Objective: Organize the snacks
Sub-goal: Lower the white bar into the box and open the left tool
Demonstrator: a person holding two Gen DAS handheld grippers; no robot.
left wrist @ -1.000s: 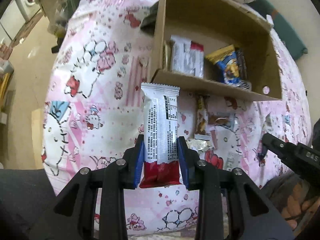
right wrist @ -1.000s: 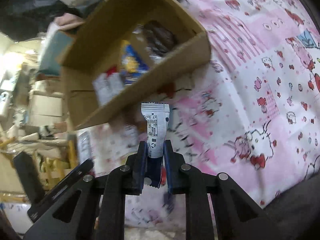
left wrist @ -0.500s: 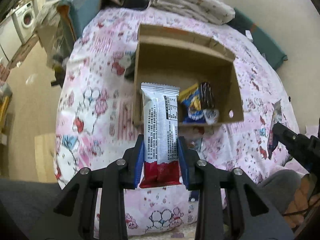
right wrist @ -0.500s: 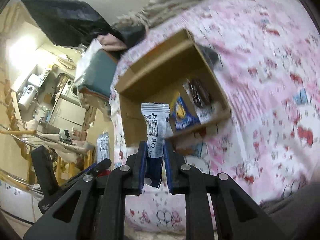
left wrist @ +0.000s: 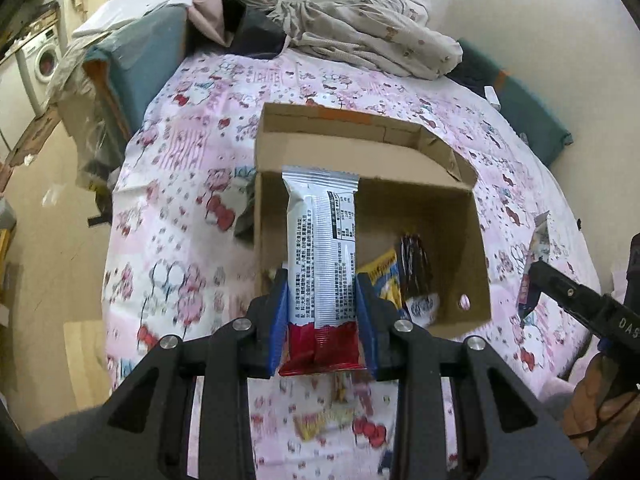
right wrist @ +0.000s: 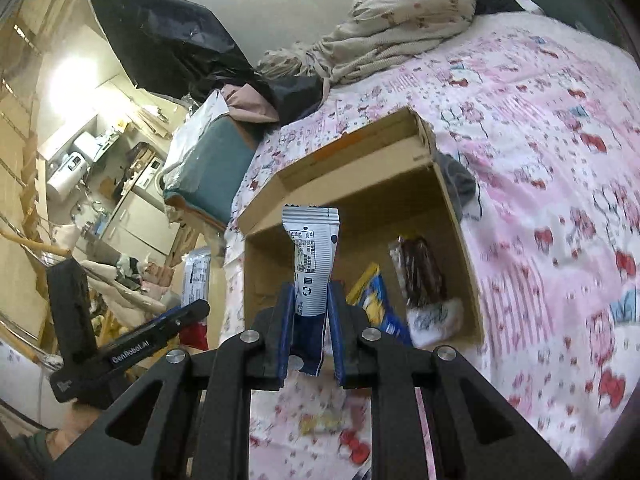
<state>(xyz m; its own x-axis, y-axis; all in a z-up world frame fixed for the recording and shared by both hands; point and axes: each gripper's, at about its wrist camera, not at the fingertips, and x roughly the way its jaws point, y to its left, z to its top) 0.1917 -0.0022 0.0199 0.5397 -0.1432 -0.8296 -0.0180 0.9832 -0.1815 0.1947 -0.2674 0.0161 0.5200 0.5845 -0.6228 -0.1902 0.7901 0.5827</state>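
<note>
My left gripper (left wrist: 321, 280) is shut on a white and red snack bar (left wrist: 320, 232) that stands upright between the blue pads. My right gripper (right wrist: 311, 292) is shut on a narrower white and dark blue packet (right wrist: 310, 240). Both hang above the near side of an open cardboard box (left wrist: 472, 248) on the bed. Against the box's right inner wall lie a yellow and blue packet (left wrist: 386, 276) and a dark brown packet (left wrist: 416, 268). The bar hides the box's left part. In the left wrist view the right gripper (left wrist: 532, 276) shows at the right edge.
A pink cartoon-print bedspread (left wrist: 180, 208) covers the bed. Bundled cream clothes (left wrist: 360, 36) and a teal cushion (left wrist: 144, 56) lie at the far end. Blurred loose snacks (right wrist: 324, 424) lie on the bedspread in front of the box. Left of the bed is bare floor.
Both grippers have risen and drawn back with their packets still held. The box, close and seen from the side before, now lies farther below and shows its open top.
</note>
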